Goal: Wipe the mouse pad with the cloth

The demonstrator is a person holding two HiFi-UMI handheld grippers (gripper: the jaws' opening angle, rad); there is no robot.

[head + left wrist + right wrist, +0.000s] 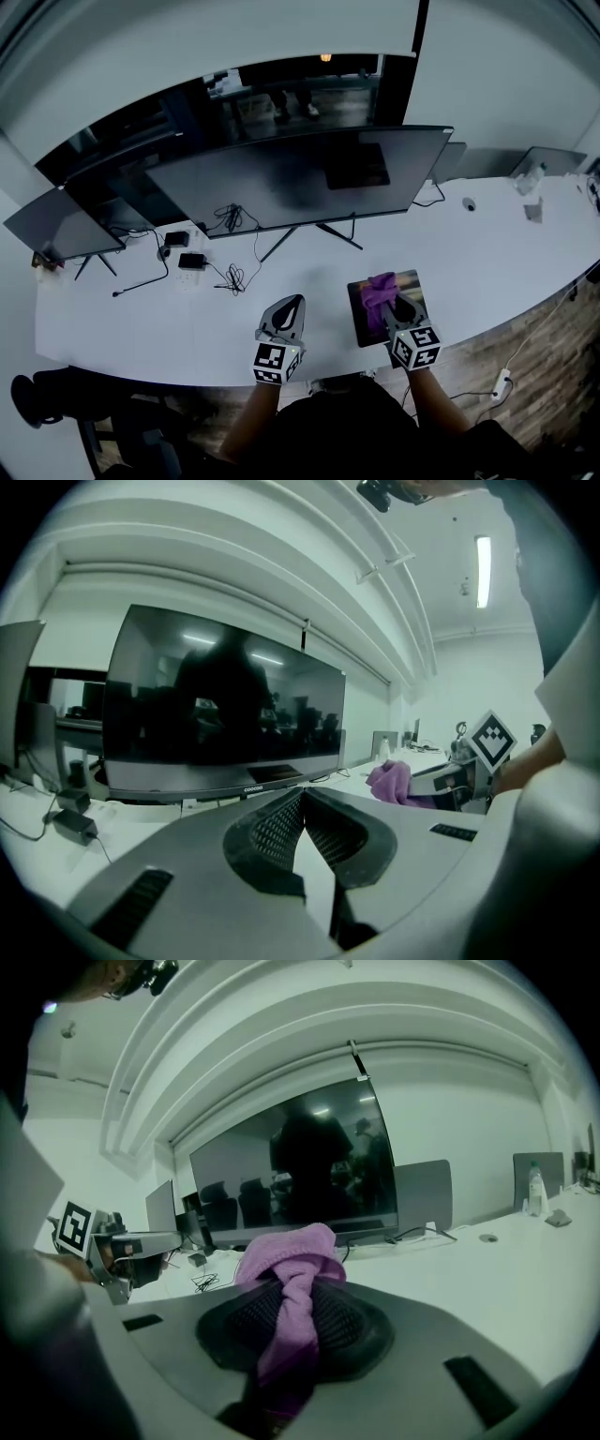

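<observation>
Right tool (392,307) pinches cloth (379,290) over pad (361,328) by worktop's (487,253) front edge; left tool (292,302) pressed together, empty. Unheld pad could slide off.

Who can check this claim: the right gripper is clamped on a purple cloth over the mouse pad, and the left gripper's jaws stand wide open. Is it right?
Not quite. The left gripper has its jaws shut together on nothing, as the left gripper view shows. The rest stands: the right gripper is clamped on the purple cloth over the mouse pad.
</observation>
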